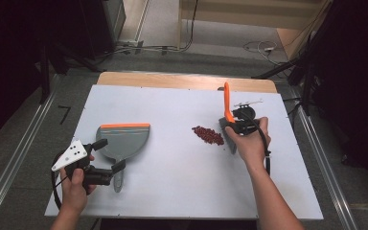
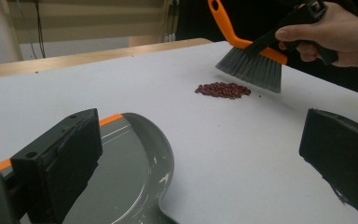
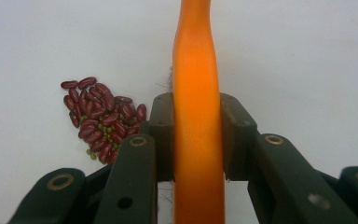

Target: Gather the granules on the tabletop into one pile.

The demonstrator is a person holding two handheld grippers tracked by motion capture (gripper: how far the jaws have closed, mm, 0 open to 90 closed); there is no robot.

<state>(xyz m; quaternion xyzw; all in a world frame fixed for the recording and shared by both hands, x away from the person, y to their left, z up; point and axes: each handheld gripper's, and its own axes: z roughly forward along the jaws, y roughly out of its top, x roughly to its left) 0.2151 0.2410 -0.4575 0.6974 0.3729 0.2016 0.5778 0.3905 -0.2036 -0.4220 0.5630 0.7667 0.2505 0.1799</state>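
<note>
A grey dustpan (image 1: 124, 138) with an orange front lip lies flat on the white table (image 1: 172, 191) at the left. My left gripper (image 1: 109, 154) is open and hovers over the pan's rear, near its handle, with nothing between its jaws. In the left gripper view the dustpan (image 2: 135, 172) lies under the gripper's (image 2: 200, 154) left jaw. A small pile of red beans (image 1: 208, 135) lies right of centre. My right gripper (image 1: 235, 122) is shut on the orange handle of a brush (image 1: 227, 103), whose grey bristles (image 2: 251, 70) hang just right of the beans (image 2: 223, 89). From the right gripper (image 3: 198, 121), the handle (image 3: 198, 70) runs up between the jaws, with the beans (image 3: 100, 119) at the left.
A bare wooden strip (image 1: 187, 80) runs along the table's far edge. Metal rails (image 1: 9, 172) flank the table on both sides. Cables (image 1: 258, 47) lie on the floor beyond it. Open white surface lies between the dustpan and the beans.
</note>
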